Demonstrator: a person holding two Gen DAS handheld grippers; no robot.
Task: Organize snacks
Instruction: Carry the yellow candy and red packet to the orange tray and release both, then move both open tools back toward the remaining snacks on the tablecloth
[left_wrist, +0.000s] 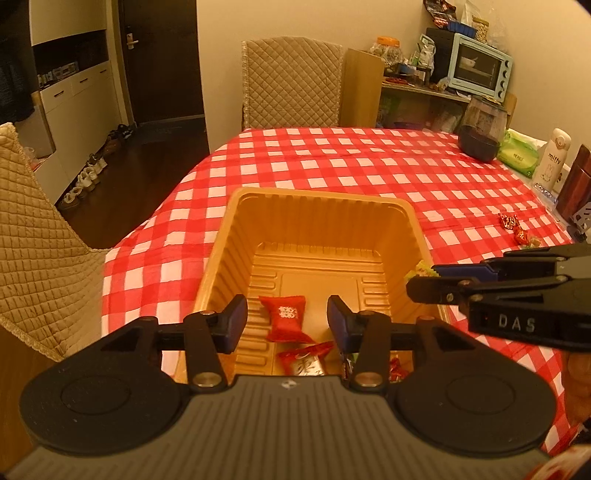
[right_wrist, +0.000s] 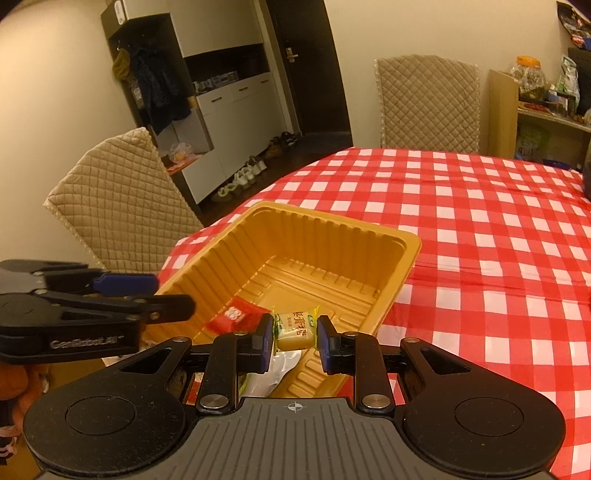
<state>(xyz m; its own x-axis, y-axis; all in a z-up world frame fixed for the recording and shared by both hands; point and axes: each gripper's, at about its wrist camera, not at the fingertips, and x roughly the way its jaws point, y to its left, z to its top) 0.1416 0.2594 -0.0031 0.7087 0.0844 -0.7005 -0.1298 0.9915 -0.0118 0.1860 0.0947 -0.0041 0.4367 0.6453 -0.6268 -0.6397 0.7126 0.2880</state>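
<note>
A gold plastic tray (left_wrist: 317, 206) (right_wrist: 402, 236) sits on the red checked tablecloth. A red wrapped candy (left_wrist: 286, 317) (right_wrist: 236, 315) lies inside it, with more red candies (left_wrist: 306, 360) at its near end. My left gripper (left_wrist: 287, 321) is open and empty above the tray's near end. My right gripper (right_wrist: 294, 334) is shut on a yellow-green wrapped candy (right_wrist: 293, 330) held over the tray's near right part; in the left wrist view it comes in from the right (left_wrist: 436, 280).
Loose red candies (left_wrist: 513, 227) lie on the cloth at right. A dark jar (left_wrist: 480, 129), green tissue pack (left_wrist: 517, 153) and white bottle (left_wrist: 552, 158) stand at the far right. Quilted chairs (left_wrist: 291, 81) (right_wrist: 114, 206) stand at the table's far and left sides.
</note>
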